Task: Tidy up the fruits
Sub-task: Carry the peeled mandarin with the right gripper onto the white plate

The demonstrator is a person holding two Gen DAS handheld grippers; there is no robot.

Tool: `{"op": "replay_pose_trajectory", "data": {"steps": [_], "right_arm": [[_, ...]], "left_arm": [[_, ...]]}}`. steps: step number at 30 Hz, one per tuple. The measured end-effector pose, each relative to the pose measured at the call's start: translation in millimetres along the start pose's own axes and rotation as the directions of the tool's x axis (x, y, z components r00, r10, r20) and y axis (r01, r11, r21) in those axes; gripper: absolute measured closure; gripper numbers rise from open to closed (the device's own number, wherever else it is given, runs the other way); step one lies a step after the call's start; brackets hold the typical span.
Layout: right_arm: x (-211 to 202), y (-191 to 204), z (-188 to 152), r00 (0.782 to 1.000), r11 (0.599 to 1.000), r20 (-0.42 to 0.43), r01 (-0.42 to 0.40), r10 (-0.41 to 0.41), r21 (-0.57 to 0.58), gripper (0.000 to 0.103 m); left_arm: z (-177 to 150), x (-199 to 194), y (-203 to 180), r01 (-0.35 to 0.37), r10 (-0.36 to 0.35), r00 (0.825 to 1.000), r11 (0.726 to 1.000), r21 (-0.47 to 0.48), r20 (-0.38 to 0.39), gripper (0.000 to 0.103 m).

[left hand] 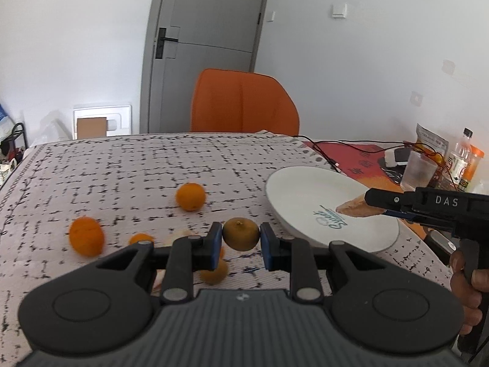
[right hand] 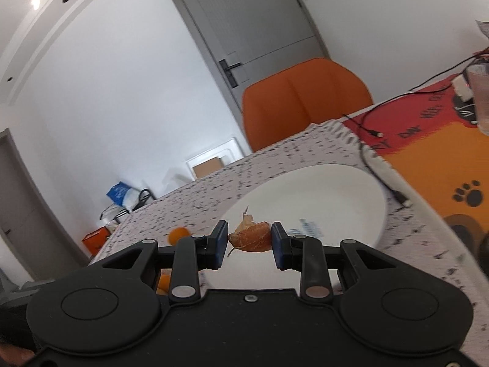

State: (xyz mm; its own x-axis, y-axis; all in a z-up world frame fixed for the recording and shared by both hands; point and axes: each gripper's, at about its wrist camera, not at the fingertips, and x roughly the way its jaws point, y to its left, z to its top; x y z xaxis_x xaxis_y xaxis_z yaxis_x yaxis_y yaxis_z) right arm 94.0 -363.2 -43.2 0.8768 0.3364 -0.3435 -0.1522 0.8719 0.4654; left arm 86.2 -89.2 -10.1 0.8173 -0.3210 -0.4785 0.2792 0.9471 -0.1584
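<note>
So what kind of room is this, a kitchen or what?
Probably a home dining room: a table under a patterned cloth, an orange chair pushed up to it, and a grey interior door behind.

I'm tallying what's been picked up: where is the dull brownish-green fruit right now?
In the left wrist view the brownish-green fruit sits clamped between the left gripper fingers, above the patterned tablecloth, just left of the white plate.

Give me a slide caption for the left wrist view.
Left gripper clamps a dull orange fruit above the tablecloth, beside the white plate.
</note>
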Motion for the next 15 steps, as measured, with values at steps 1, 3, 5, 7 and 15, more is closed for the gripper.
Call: {"op": "replay_pose_trajectory", "data": {"steps": [1,3,5,7,15], "right_arm": [[-1.0,-2.9,-0.6,1.0,1.0,0.001,0.01,-0.01,0.002,0.074],[-2.9,-9.7,-0.6,1.0,1.0,0.005,0.025,-0.025,0.004,0.074],[-4.5,-15.9,-0.5,0.999,0.999,0.008,0.036,-0.036,0.005,0.074],[-4.6,-22.4,-0.1,0.999,0.999,0.01,0.045,-0.045,0.009,0.074],[-6.6,-43.2,1.6,0.997,0.997,0.02,0.074,-0.075,0.031,0.074]], "left_arm": [[0.6,2.7,-3.1,0.004,-0.004,1.0,1.0,0.005,-0.003,0.078],[1.8,7.0,-8.2,0.011,-0.011,1.0,1.0,0.014,-0.007,0.078],[3.2,11.9,-14.4,0.017,-0.017,1.0,1.0,0.024,-0.011,0.078],[4.5,15.9,-18.9,0.023,-0.022,1.0,0.999,0.032,-0.015,0.078],[9.6,34.3,-38.9,0.044,-0.042,0.999,0.997,0.065,-0.035,0.078]]}}
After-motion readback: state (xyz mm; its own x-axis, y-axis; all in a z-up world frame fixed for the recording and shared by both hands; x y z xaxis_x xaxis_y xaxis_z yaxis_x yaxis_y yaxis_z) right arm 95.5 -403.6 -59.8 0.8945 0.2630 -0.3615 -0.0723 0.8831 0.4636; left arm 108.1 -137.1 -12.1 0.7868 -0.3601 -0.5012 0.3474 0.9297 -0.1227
